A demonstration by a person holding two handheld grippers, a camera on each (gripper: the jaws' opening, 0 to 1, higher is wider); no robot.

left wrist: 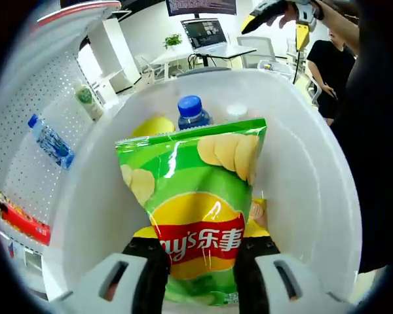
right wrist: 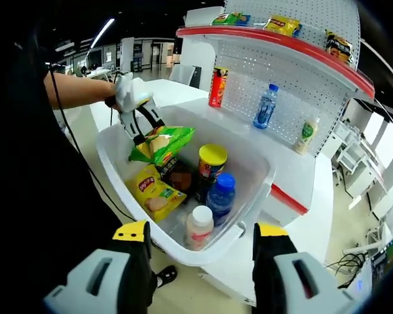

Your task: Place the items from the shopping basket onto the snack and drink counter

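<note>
My left gripper (left wrist: pixel 200 254) is shut on the lower end of a green Lay's chip bag (left wrist: pixel 196 190), held above the white shopping basket (left wrist: pixel 301 170). In the right gripper view the same left gripper (right wrist: pixel 142 134) lifts the green bag (right wrist: pixel 167 145) over the basket's (right wrist: pixel 255 190) far left side. Inside lie a yellow chip bag (right wrist: pixel 154 190), a can with a yellow lid (right wrist: pixel 211 163), a blue-capped bottle (right wrist: pixel 221 193) and a white-capped bottle (right wrist: pixel 198 226). My right gripper (right wrist: pixel 201 252) stands open in front of the basket's near rim, holding nothing.
The counter (right wrist: pixel 295 173) stands behind the basket with a pegboard back and red-edged shelves. On it stand a red can (right wrist: pixel 217 86), a water bottle (right wrist: pixel 266 106) and a green-white bottle (right wrist: pixel 306 134). Snack bags (right wrist: pixel 281 25) lie on the top shelf. A person's arm (right wrist: pixel 75 90) reaches in from the left.
</note>
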